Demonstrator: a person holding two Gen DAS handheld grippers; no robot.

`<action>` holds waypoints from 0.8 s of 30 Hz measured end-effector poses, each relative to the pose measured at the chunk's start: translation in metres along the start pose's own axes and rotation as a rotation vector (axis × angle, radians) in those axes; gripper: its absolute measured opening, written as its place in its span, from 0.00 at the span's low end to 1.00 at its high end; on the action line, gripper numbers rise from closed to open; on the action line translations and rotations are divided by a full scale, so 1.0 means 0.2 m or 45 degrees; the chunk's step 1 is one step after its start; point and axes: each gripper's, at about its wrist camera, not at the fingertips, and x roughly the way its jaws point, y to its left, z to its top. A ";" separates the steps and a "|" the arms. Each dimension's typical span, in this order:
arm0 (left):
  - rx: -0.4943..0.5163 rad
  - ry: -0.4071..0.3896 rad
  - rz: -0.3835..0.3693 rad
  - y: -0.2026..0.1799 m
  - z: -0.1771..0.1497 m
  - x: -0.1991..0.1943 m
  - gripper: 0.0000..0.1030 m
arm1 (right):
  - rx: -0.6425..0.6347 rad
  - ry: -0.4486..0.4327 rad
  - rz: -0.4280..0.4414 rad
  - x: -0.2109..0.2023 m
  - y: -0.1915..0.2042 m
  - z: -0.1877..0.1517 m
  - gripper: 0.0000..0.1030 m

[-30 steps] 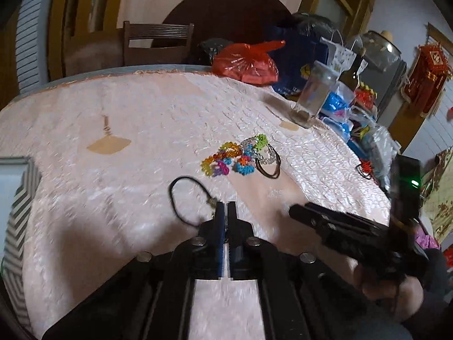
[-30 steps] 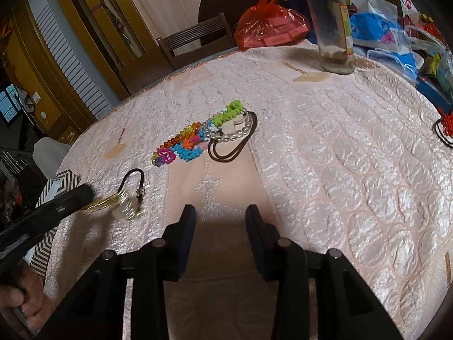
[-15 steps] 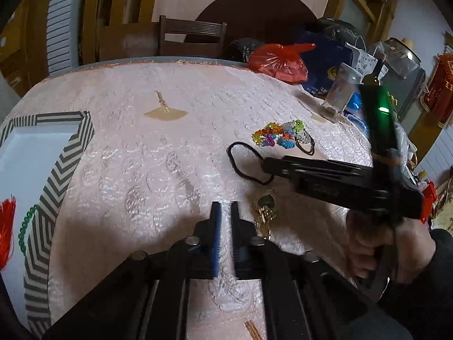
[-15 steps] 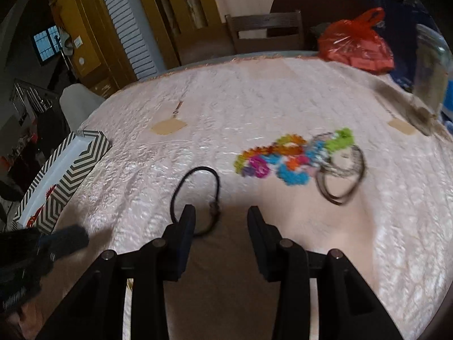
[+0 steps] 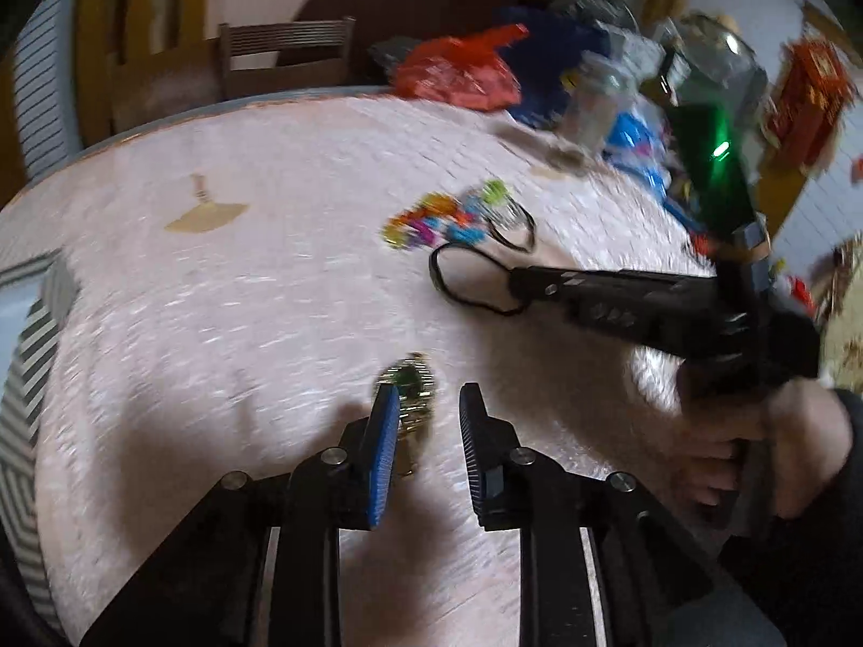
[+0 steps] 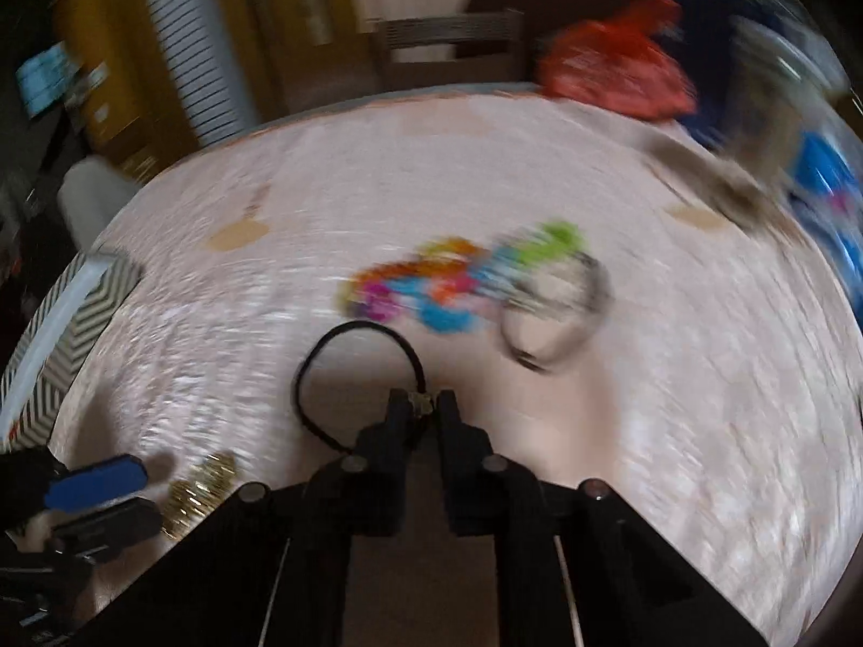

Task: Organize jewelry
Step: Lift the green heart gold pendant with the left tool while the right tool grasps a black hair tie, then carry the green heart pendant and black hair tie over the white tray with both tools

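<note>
Pink quilted tablecloth (image 5: 259, 323) under both grippers, chair (image 5: 286, 54) past the far edge. Right gripper (image 6: 423, 404) pinches the black cord (image 6: 323, 345). Left gripper (image 5: 429, 420) is opening, gold pendant (image 5: 410, 377) lying between its jaws.

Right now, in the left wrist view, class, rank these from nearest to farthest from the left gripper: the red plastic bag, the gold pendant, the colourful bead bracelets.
1. Gold pendant: at the left gripper tips, beside the blue pad.
2. Colourful bead bracelets: mid-table, ahead.
3. Red plastic bag: at the table's far edge.
</note>
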 end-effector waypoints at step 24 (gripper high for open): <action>-0.067 0.005 0.136 -0.02 -0.01 0.08 0.46 | -0.008 -0.030 -0.032 -0.08 -0.04 -0.11 0.10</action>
